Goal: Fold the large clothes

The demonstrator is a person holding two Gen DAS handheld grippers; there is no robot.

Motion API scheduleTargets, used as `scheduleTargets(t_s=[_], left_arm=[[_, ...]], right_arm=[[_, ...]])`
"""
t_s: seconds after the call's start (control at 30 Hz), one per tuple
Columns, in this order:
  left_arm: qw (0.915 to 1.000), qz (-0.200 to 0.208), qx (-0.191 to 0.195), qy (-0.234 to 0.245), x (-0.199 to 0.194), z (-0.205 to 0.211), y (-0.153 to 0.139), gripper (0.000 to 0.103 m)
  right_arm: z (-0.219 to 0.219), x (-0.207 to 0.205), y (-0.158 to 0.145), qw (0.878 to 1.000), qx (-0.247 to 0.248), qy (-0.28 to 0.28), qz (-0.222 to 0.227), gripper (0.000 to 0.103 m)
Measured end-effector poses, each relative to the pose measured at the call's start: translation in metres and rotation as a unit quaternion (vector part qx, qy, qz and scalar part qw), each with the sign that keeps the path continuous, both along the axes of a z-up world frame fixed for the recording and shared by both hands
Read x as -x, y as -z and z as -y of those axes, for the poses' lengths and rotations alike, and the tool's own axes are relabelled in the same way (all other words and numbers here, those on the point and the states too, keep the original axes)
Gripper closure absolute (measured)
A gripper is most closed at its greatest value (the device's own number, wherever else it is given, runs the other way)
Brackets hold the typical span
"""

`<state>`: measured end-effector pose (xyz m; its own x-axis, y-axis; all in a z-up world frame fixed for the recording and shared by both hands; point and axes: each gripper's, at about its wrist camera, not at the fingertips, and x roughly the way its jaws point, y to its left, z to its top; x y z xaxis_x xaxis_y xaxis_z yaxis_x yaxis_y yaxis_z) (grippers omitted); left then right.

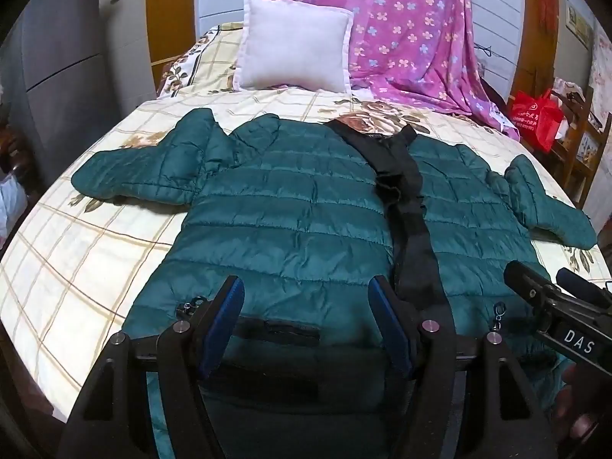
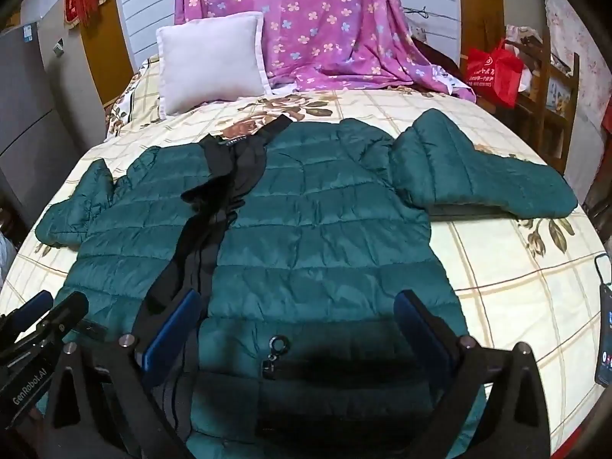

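A teal quilted jacket (image 1: 290,206) (image 2: 325,214) lies spread flat, front up, on the bed, both sleeves out to the sides. Its black lining (image 1: 405,199) (image 2: 225,199) shows along the unzipped middle. My left gripper (image 1: 306,287) hovers over the hem of the left front panel, above a zip pocket (image 1: 283,331); its blue pads are apart with nothing gripped. My right gripper (image 2: 298,300) stands wide open over the right front panel near a pocket zip pull (image 2: 277,344). Each gripper shows at the edge of the other's view.
The bed (image 1: 95,237) has a cream checked floral sheet. A white pillow (image 1: 294,51) and a pink flowered blanket (image 1: 413,30) lie at the head. A red bag (image 2: 493,70) sits on a wooden shelf to the right. A phone (image 2: 606,329) lies at the right edge.
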<state>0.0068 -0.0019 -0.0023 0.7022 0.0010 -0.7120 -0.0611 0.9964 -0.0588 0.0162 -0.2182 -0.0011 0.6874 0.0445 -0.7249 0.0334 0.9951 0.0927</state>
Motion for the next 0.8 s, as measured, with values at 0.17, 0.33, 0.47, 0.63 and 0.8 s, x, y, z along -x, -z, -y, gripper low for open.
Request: scheduleTargets(t_s=[0.17, 0.33, 0.47, 0.63, 0.8], left_arm=[[0.9999, -0.006, -0.012, -0.002, -0.003, 0.008, 0.002, 0.061], [0.9999, -0.011, -0.012, -0.005, -0.002, 0.006, 0.006, 0.061], [0.9998, -0.012, -0.016, -0.008, -0.002, 0.003, 0.007, 0.061], [0.9999, -0.006, -0.009, -0.009, -0.003, 0.002, 0.007, 0.061], [0.9999, -0.006, -0.011, -0.008, -0.003, 0.002, 0.008, 0.061]], right_arm=[[0.002, 0.0, 0.006, 1.0, -0.003, -0.001, -0.003, 0.0], [0.003, 0.001, -0.003, 1.0, 0.004, -0.005, -0.002, 0.0], [-0.005, -0.001, 0.002, 1.0, 0.007, -0.005, 0.001, 0.0], [-0.005, -0.001, 0.002, 1.0, 0.001, -0.005, 0.001, 0.0], [-0.008, -0.004, 0.005, 1.0, 0.005, -0.003, -0.004, 0.0]])
